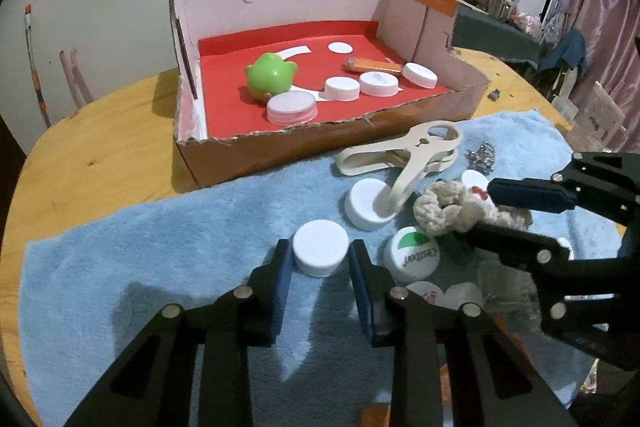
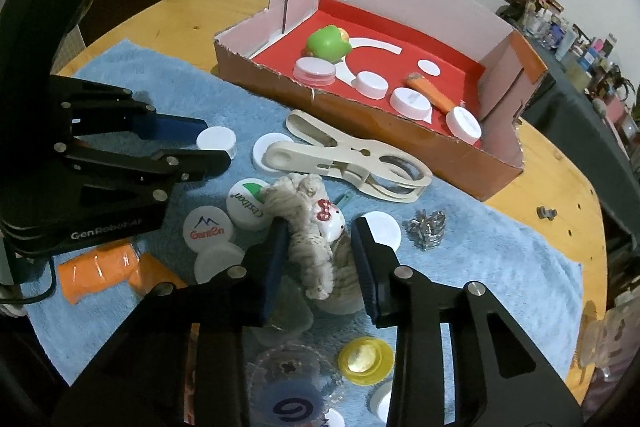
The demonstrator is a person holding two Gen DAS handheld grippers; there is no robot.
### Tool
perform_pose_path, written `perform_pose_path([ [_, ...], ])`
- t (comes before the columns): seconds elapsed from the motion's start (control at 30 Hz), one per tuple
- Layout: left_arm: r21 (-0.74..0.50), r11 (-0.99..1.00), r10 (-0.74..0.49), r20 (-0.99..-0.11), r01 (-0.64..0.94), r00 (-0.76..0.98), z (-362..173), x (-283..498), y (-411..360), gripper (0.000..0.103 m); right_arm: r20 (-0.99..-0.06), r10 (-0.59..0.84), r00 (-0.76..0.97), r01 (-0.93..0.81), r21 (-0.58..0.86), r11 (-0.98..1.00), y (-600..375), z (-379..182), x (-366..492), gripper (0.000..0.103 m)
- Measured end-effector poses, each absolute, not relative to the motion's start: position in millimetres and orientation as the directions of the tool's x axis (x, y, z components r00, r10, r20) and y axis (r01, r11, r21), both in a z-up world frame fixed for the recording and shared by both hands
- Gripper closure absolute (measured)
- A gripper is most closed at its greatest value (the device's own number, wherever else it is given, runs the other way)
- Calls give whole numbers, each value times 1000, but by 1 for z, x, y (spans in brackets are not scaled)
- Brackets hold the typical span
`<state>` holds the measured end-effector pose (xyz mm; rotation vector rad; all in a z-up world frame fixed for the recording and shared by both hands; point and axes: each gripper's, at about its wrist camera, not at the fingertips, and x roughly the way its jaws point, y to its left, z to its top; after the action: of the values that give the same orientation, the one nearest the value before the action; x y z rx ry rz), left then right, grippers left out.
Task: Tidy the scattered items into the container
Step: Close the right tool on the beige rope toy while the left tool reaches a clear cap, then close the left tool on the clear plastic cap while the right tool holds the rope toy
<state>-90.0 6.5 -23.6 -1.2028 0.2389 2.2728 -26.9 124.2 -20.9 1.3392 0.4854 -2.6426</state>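
Left claw spread around plain white plastic cap on blue fleece towel | right claw spread around cream knitted rope toy | red-lined cardboard box behind, on wooden surface

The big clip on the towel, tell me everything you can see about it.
The clip is a large cream clothespin, plastic by its look, lying flat on the blue towel just in front of the box. Its two looped handles point toward the box's right end; its long jaws look closed. One round jaw tip rests on a white cap. The rope toy lies just beside it, whether touching is unclear. Neither claw touches it.
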Motion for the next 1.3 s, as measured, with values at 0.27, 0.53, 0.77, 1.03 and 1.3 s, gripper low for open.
perform_pose_path([
  [0.27,-108,-833,398,-798,-542,-453,-19,-89,4,72,-798,20,-603,257,-217,-942,129,-16,-25,81],
  [0.53,-114,-832,403,-796,-542,-451,-18,-89,2,72,-800,16,-599,263,-216,-940,128,-18,-25,81],
  [0.77,-115,-834,404,-793,-540,-455,-18,-89,2,72,-792,12,-610,262,-216,-941,128,-15,-24,82],
  [1.03,-121,-831,414,-786,-543,-459,-13,-89,2,72,-790,10,-613,260,-214,-942,129,-11,-25,84],
  [1.3,-132,-830,418,-791,-542,-447,-15,-88,0,72,-792,43,-609,268,-256,-929,124,-17,-25,83],
])
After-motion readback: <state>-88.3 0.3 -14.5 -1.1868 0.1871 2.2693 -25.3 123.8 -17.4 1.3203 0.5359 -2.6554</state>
